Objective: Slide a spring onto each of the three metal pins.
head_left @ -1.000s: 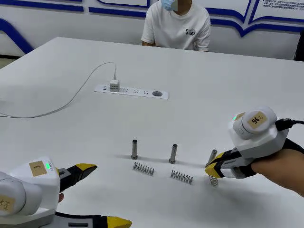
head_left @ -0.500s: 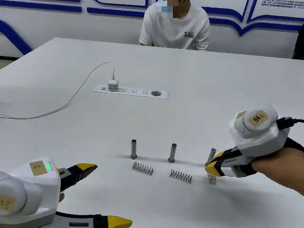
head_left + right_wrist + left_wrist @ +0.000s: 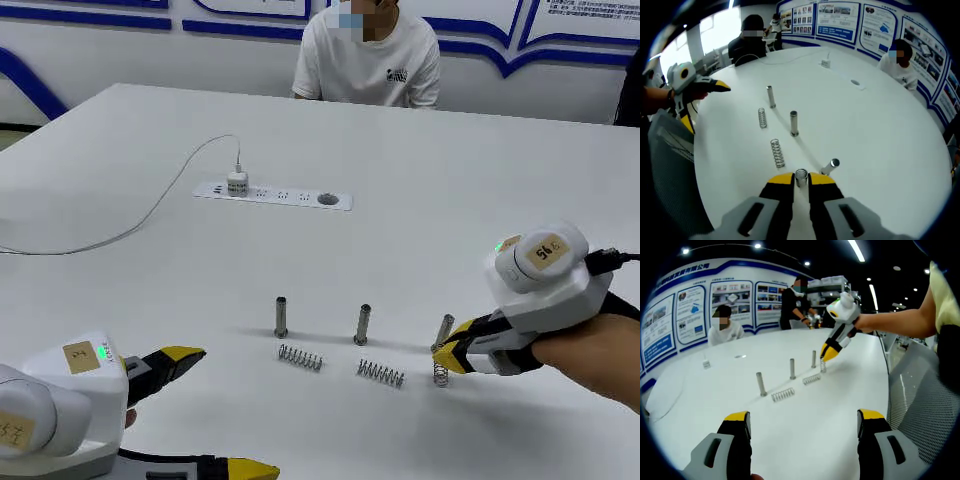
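One spring (image 3: 440, 374) stands upright, clenched in the right gripper (image 3: 801, 180) just beside the rightmost pin (image 3: 444, 331), likely so it can be lifted over the tip; three pins (image 3: 364, 324) and three springs in all, two springs (image 3: 381, 373) lying loose on the table (image 3: 420, 160); the left gripper (image 3: 803, 416) hangs spread wide.

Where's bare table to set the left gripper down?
Bare table between the cable and the leftmost pin; also the wide stretch past the power strip. Crowded: the pins, loose springs and the right gripper clamping a spring.
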Tool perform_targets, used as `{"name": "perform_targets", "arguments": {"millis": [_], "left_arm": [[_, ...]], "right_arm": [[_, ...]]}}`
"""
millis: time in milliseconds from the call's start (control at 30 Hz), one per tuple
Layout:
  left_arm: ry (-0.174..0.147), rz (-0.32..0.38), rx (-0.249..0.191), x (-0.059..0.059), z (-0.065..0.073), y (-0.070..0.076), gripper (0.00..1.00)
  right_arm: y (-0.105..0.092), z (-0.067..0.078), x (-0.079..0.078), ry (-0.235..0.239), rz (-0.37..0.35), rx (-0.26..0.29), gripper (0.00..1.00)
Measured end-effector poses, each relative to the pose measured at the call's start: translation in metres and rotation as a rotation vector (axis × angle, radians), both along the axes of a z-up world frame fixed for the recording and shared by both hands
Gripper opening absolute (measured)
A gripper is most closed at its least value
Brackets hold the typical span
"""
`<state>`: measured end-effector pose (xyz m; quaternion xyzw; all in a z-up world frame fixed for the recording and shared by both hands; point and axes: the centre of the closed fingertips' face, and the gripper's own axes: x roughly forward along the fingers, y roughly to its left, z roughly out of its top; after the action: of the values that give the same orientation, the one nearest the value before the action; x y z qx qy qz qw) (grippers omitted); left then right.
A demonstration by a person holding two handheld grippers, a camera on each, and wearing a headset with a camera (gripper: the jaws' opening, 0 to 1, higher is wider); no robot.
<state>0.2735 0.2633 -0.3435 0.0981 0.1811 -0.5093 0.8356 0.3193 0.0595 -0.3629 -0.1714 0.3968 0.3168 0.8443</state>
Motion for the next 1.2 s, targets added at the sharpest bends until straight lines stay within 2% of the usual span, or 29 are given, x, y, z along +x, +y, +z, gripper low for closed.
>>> {"name": "perform_targets", "arguments": {"millis": [1200], "left_arm": [[-0.002,-0.003,-0.003,-0.0010,0.0004,-0.0012,0.89]], "right_arm": [[-0.0008,0.0082,-0.0033,0.000,-0.002,-0.004,0.12]]}}
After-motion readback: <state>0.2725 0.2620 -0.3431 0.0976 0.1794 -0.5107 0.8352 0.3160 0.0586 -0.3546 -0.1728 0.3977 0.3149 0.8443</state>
